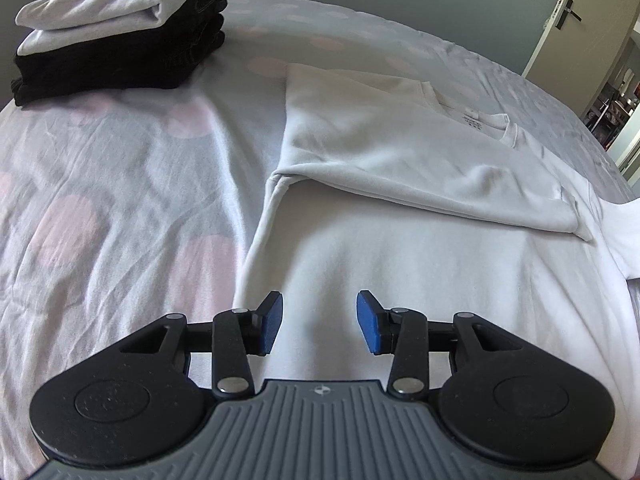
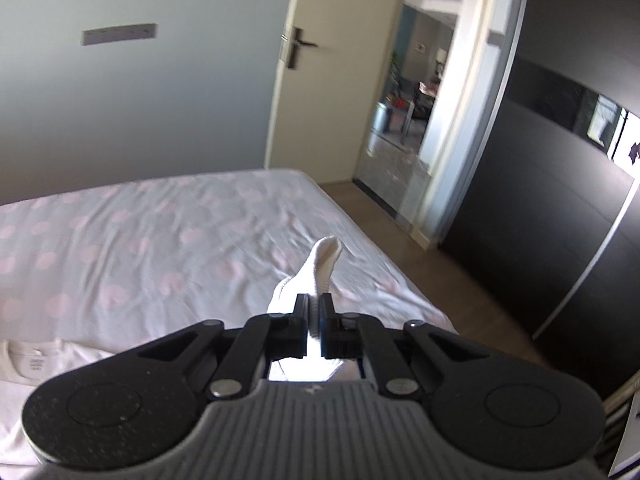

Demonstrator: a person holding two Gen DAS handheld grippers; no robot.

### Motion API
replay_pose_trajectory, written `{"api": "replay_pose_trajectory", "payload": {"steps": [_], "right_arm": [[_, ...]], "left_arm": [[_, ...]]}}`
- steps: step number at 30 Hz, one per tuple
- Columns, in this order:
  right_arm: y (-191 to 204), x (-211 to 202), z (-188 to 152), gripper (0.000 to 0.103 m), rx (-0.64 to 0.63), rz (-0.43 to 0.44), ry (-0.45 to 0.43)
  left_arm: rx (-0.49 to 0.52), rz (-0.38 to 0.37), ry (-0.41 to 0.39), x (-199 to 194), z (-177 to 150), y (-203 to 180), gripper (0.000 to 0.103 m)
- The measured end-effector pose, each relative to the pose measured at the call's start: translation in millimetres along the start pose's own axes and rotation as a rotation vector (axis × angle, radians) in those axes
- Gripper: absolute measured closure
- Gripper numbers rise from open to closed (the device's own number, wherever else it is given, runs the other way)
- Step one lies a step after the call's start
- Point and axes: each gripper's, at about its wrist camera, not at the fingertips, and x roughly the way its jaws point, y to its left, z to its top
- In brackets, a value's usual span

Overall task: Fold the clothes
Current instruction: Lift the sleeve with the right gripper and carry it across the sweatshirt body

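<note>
white t-shirt (image 1: 400, 160) sleeve folded in, left tool (image 1: 319, 322) agape, right tool (image 2: 315, 322) pinching its fabric

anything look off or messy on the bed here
Nothing damaged or spilled. The folded stack sits slightly skewed, its white top layer overhanging the black ones. The white shirt is only half folded; the right gripper pinches a bunched piece.

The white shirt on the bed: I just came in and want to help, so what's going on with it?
A person is folding a white T-shirt on the spotted bedsheet with two handheld grippers. One side is already folded across. The right gripper is shut on a bunch of white fabric, lifted above the bed. The left gripper hovers open over the shirt. A stack of folded clothes sits nearby.
</note>
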Motion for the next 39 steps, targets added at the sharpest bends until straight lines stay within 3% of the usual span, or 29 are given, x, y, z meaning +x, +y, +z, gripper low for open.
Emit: {"api": "replay_pose_trajectory", "payload": {"steps": [4,9,19,26,33,39], "right_arm": [[61,-40,28,0.097,-0.076,0.067,-0.064],[146,-85,39,0.097,-0.188,0.172,-0.110],[290,-129,5,0.097,-0.326,0.349,-0.119],[363,-127,-34,0.097,-0.361,0.444,-0.080],[423,-83,-81,0.097,-0.355,0.465,-0.016],[464,-46,-120,0.097,-0.374,0.546,0.080]], "left_arm": [[-0.036,0.014,0.025,1,-1,18,0.055],[-0.076,-0.002,0.029,-3,-2,36,0.055],[-0.126,-0.045,-0.009,-18,0,52,0.055],[-0.141,-0.057,-0.028,-23,1,54,0.055],[-0.144,-0.071,-0.036,-25,3,56,0.054],[-0.140,-0.070,-0.025,-13,7,57,0.054]]}}
